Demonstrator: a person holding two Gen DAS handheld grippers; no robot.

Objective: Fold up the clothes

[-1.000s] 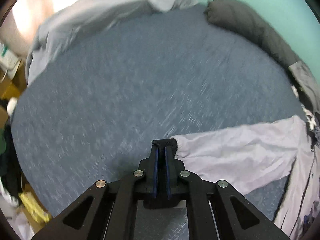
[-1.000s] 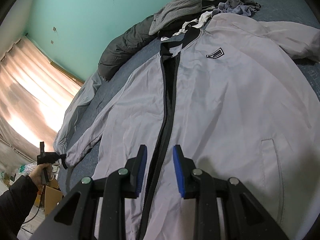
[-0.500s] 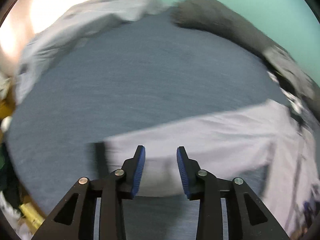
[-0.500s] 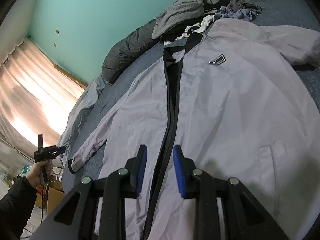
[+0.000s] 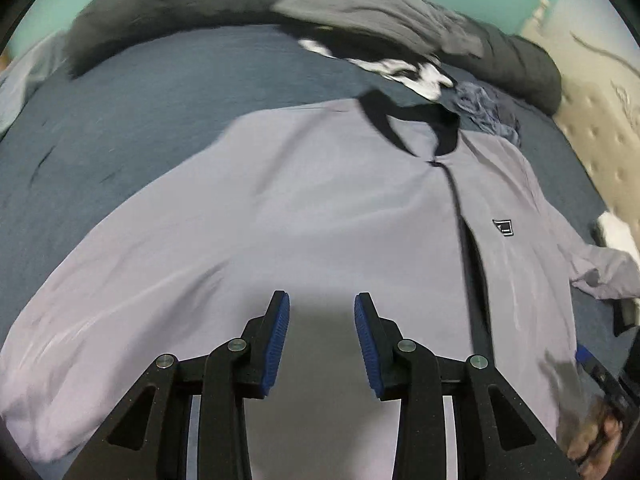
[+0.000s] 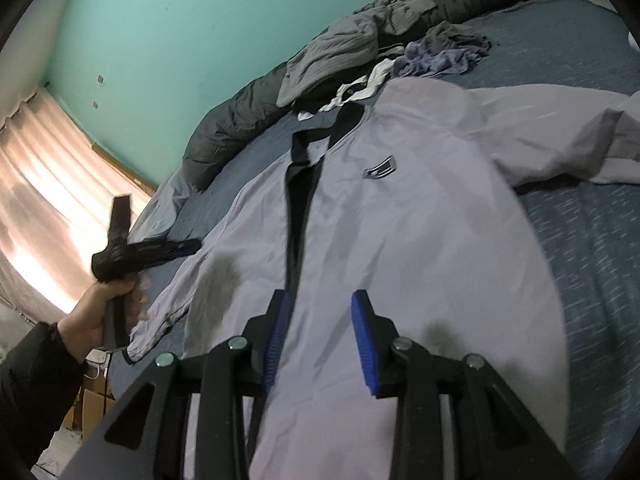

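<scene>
A pale grey zip jacket [image 5: 320,208] with a black collar lies front-up, spread on the blue bed [image 5: 120,120]. My left gripper [image 5: 321,300] hovers over the jacket's left half, open, with nothing between its blue pads. The right wrist view shows the jacket [image 6: 400,240] too, with its left sleeve [image 6: 160,312] lying loose near the bed edge. A hand [image 6: 100,320] holds the blurred left gripper [image 6: 176,249] above that sleeve. My right gripper [image 6: 319,298] is over the lower zip line. Its jaws are opening and hold nothing.
Crumpled clothes [image 6: 332,64] and a dark duvet [image 6: 228,132] are heaped along the teal wall at the bed's far side. A padded beige headboard [image 5: 600,120] is at the right. A lit curtain [image 6: 40,200] and cardboard boxes [image 6: 92,404] are beyond the bed's left edge.
The left gripper let go of the sleeve cuff, opened, and swung fast to the right over the jacket body. The right gripper's jaws widened a little.
</scene>
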